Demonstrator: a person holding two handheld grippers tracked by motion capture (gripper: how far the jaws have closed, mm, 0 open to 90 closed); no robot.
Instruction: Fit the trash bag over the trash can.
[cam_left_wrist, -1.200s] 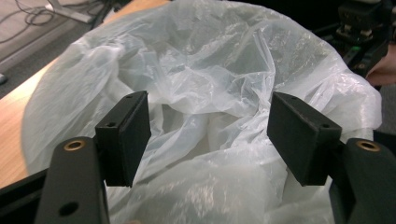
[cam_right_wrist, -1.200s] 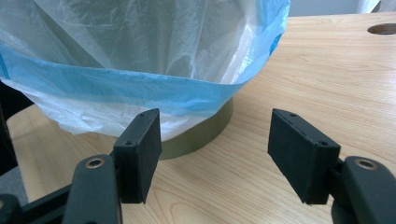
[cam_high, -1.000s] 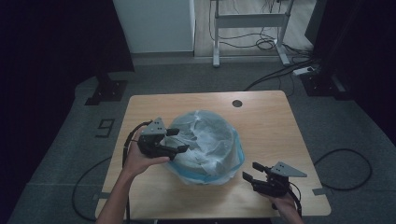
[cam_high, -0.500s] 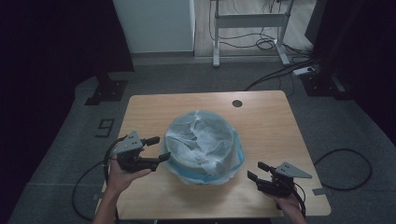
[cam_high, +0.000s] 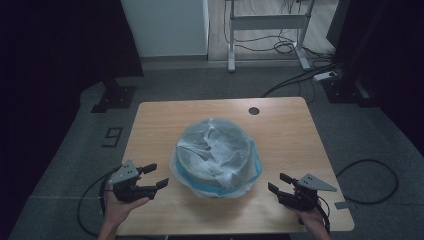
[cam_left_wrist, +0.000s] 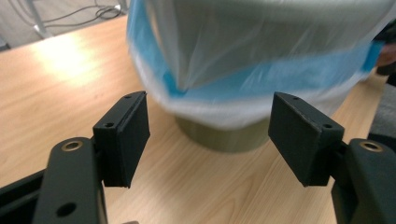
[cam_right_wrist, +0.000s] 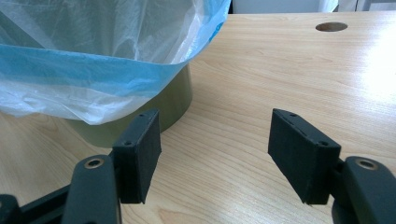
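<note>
Bagged bin (cam_high: 216, 157) blocks table (cam_high: 280, 130) centre; bare wood free all round, both near corners.

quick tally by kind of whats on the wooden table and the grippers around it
Round olive-green bin: 1
Clear plastic bag liner with a blue band, draped over that bin: 1
Black two-jaw grippers, both open and apart from the bag: 2 (left gripper, right gripper)
Light wooden table with a round hole: 1
Total: 5
</note>
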